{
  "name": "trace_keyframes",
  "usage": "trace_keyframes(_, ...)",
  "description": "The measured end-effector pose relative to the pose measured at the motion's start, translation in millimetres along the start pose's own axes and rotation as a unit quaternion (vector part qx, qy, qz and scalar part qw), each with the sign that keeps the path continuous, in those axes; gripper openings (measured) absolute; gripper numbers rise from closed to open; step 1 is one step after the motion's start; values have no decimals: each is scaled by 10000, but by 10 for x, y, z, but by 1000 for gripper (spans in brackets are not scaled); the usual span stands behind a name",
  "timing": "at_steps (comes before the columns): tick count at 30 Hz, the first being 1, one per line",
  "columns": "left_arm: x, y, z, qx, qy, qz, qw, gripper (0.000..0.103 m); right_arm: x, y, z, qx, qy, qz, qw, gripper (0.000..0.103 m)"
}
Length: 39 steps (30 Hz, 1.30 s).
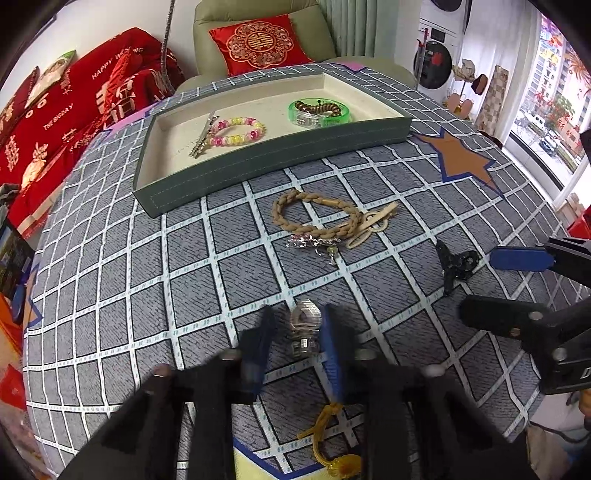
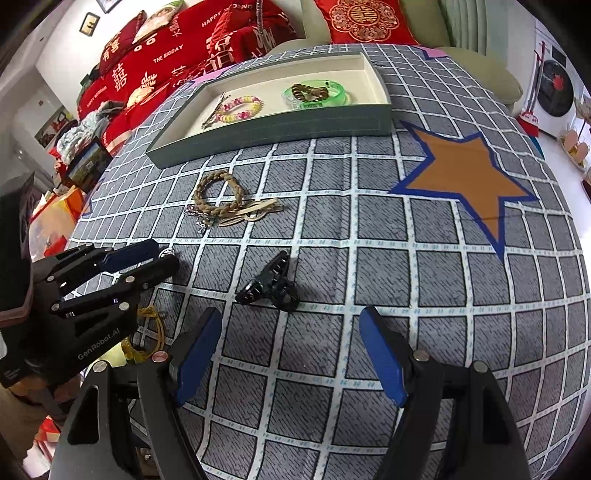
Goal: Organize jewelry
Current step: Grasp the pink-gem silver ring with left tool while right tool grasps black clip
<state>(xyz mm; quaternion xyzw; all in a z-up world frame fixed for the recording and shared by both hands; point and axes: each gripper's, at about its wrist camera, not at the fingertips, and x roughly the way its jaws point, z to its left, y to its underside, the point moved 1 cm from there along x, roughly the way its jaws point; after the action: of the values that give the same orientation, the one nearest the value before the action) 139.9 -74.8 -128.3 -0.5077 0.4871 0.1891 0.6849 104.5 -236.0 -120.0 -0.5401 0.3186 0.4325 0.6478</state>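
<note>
home: armchair [image 1: 258, 22], wedding bedding [image 1: 74, 96]

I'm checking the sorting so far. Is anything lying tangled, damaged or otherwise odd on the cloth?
Yes: the braided tan bracelet lies heaped with a pale loop piece and a small silvery charm piece, overlapping rather than apart. The black claw clip lies on its side. No damage shows.

Each fisheye camera rides on a hand-held gripper, looking steeply down and forward along its fingers, close above the checked cloth [image 1: 110, 295]. Both views share the green tray [image 1: 273, 155] [image 2: 273, 129] (far edge) and the black hair claw [image 1: 456, 264] [image 2: 269, 284].
</note>
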Motion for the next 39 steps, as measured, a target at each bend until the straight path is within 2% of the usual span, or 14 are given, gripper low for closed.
trace_keyframes(6, -25, 38, 46, -100, -58, -32, 9999, 29, 75, -53, 132, -153, 151, 5, 9998, 78)
trace_keyframes(9, -29, 48, 79, -188, -55, -37, 9998, 29, 99, -87, 178, -195, 260, -11, 9995, 69)
trace_keyframes(14, -38, 64, 123, -284, -37, -33, 9996, 29, 118, -125, 207, -208, 362, -18, 9991, 44)
trace_keyframes(15, -40, 68, 134, -312, -34, -35, 9995, 29, 118, -130, 205, -201, 363, -23, 9991, 42)
trace_keyframes(25, -82, 76, 206, -495, -45, -50, 9987, 29, 56, -113, 153, -131, 346, -144, 9992, 42)
trace_keyframes(39, -365, -156, 288, -748, 90, -495, 9959, 29, -225, -248, 34, 39, 100, -380, 9992, 42)
